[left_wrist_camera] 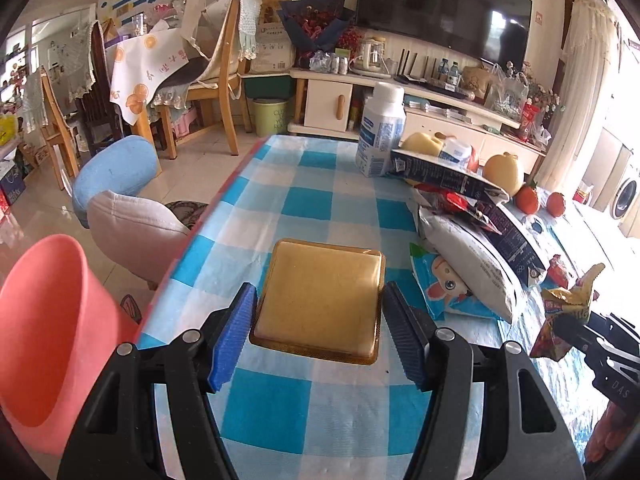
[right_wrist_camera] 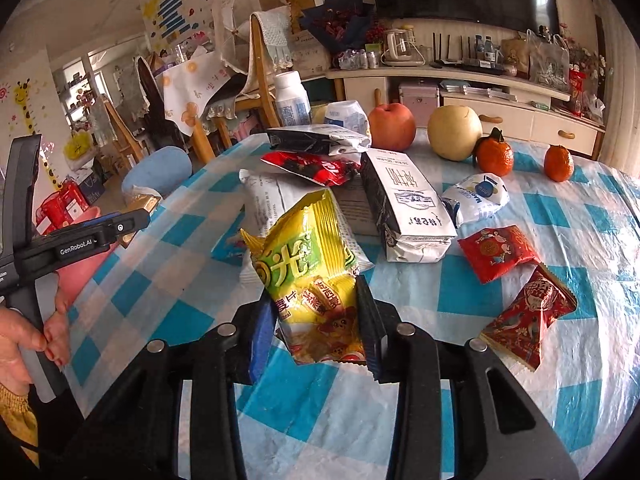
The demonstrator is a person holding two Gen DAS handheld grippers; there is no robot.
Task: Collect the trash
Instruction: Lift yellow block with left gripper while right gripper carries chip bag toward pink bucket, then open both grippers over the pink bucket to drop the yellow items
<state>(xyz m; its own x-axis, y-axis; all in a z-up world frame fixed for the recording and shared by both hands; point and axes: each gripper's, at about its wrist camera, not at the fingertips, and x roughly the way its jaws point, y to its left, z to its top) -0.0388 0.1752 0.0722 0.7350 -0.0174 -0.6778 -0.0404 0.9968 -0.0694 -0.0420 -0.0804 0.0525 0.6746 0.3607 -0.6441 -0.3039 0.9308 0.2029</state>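
- Yellow snack wrapper is sitting pinched between the right gripper pads, crumpled, torn top pointing up, above the checked tablecloth.
- Gold plastic tray is being held between the left gripper fingers, blue pad at its left edge, dark pad at its right edge; jaws are standing fairly wide on it, tray lifted off the cloth.
- A hand is gripping the left tool's handle at the left edge of the right wrist view.
- Pink bin is standing off the table's left edge, just beside the left gripper.
- More trash is lying on the table: two red packets right of the yellow wrapper, white milk cartons, a red wrapper, a small white pouch.
- White bottle is standing upright at the far end.
- Apple, pear and two tangerines are sitting behind the pile.
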